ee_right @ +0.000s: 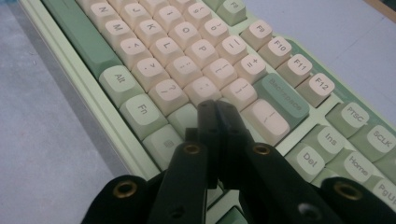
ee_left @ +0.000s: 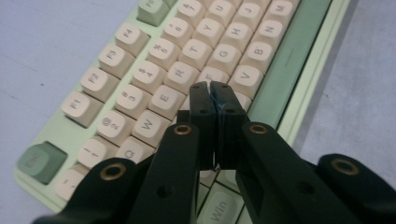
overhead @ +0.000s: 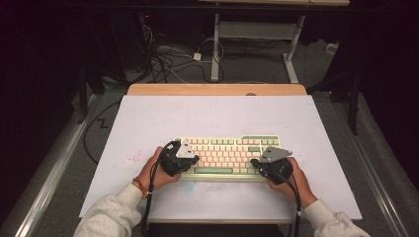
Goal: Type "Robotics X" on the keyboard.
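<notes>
Tools, left (overhead: 193,159) and right (overhead: 255,162), hover closed (gripping nothing) over the keyboard (overhead: 227,148).

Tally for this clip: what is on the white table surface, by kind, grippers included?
Keyboard, cream and green keys: 1
Left gripper, shut, over the keyboard's left end: 1
Right gripper, shut, over the keyboard's right end: 1
White table surface bearing them: 1
Total: 4
</notes>
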The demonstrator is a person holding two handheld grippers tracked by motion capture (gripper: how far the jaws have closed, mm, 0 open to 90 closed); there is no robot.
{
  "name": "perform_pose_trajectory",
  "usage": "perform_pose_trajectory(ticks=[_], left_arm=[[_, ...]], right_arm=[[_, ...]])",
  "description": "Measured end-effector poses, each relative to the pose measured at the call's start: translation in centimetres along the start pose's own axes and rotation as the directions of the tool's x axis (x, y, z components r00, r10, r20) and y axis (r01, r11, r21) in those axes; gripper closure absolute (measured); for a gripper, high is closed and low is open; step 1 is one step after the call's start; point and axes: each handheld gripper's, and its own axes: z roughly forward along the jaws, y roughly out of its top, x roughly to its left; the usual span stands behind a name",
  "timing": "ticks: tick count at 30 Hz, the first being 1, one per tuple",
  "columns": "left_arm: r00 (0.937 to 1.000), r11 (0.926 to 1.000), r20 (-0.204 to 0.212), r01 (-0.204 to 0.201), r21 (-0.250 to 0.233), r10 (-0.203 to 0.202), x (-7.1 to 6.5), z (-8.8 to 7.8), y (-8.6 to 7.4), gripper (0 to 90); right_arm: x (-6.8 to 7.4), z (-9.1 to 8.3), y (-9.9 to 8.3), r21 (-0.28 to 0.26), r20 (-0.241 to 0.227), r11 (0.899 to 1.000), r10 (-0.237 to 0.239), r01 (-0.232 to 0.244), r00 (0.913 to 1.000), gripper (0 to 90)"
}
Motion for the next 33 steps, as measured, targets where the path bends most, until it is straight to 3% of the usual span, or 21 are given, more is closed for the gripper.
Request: perform_pose_trajectory(ticks=[7,11,13,19,22,28,33], left_arm=[[0.9991,0.9991,-0.043,0.002,-0.042,-0.004,0.1,-0.7,-0.1,79.3],[0.9968,0.9972,-0.076,0.019,-0.073,-0.024,0.2,-0.9,-0.2,68.2],[0.9929,0.9964,-0.114,0.023,-0.081,-0.033,0.2,-1.1,-0.3,59.3],[0.9853,0.994,-0.167,0.018,-0.108,-0.036,0.0,-1.5,-0.3,44.3],[0.983,0.9906,-0.181,0.007,-0.136,-0.032,-0.1,-1.7,-0.4,36.2],[0.9789,0.9892,-0.2,0.013,-0.146,-0.042,-0.1,-1.7,-0.4,21.6],[0.9783,0.9883,-0.203,0.01,-0.152,-0.041,-0.2,-1.7,-0.5,16.5]], right_arm=[[0.0,-0.9,0.5,-0.051,0.019,0.999,0.011,-0.01,0.9998,87.9],[-0.1,-1.3,0.6,-0.072,0.033,0.997,0.024,-0.021,0.9992,82.1],[-0.1,-1.5,0.7,-0.089,0.043,0.996,0.031,-0.027,0.9986,75.6],[-0.4,-1.8,0.8,-0.117,0.057,0.991,0.066,-0.059,0.9962,54.1],[-0.5,-1.9,0.8,-0.127,0.085,0.989,0.089,-0.078,0.9925,44.0],[-0.5,-1.9,0.8,-0.158,0.126,0.984,0.105,-0.085,0.9864,24.1],[-0.5,-1.9,0.8,-0.174,0.139,0.98,0.125,-0.1,0.9823,17.5]])
